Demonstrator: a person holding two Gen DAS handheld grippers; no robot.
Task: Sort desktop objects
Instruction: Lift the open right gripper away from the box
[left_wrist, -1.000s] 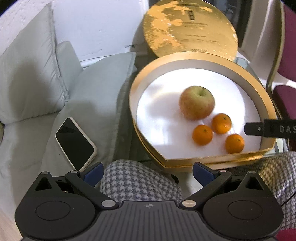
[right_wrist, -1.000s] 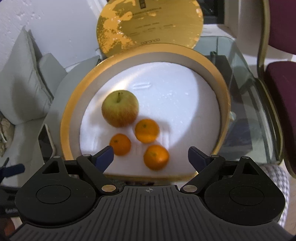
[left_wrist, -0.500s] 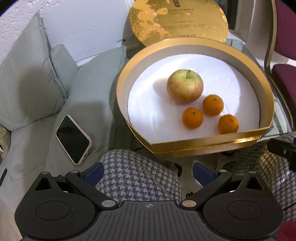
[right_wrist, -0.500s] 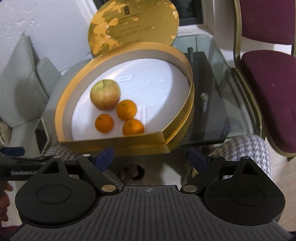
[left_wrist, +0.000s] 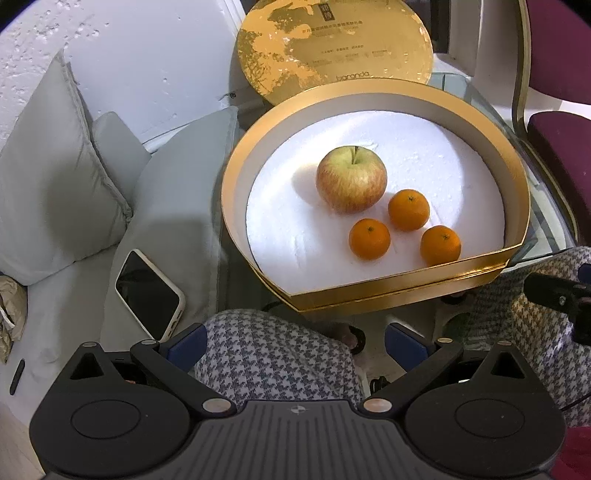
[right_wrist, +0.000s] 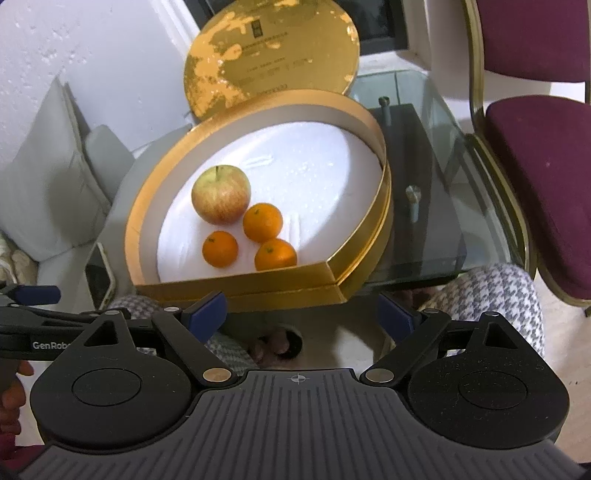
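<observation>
A phone (left_wrist: 149, 294) lies on a grey cushion (left_wrist: 173, 192) at the left, beside the glass desk (right_wrist: 436, 177). On the desk sits a gold box (left_wrist: 369, 291) with a white floor, its lid (left_wrist: 334, 48) propped upright behind. Inside the box are an apple (left_wrist: 351, 179) and, just right of it, three oranges (left_wrist: 408, 209). The left gripper (left_wrist: 293, 341) and right gripper (right_wrist: 301, 312) hang over patterned knees (left_wrist: 273, 362), fingers spread wide, holding nothing.

We see our right gripper (right_wrist: 301, 317) spread wide and empty, short of the gold box (right_wrist: 236, 286); an apple (right_wrist: 221, 194) and three mandarins (right_wrist: 263, 222) cluster near its front wall, perhaps touching.
</observation>
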